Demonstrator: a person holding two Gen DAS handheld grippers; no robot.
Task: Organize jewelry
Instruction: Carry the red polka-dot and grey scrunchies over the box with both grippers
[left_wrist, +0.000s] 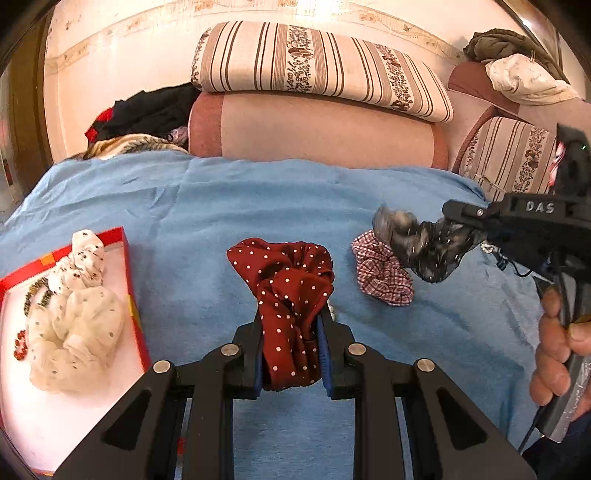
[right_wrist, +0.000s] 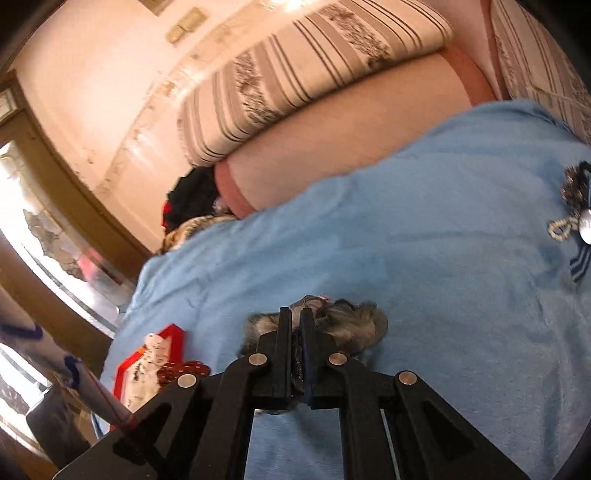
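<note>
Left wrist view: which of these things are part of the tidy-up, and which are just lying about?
Job:
red polka-dot scrunchie, in left gripper
grey scrunchie, in right gripper
checked scrunchie
red box with cream scrunchies

Lying about:
striped cushion
bolster
dark clothes

Blue blanket over bed; striped cushion atop pink bolster; dark clothes heap left.

**Both grippers clamped, right one raised**

The left gripper points forward and down, its jaws closed narrowly on a dark red dotted scrunchie. The right gripper, seen at the far right from the left wrist, is lifted with jaws pressed almost together on a grey-black scrunchie. A hand wraps its handle.
</note>
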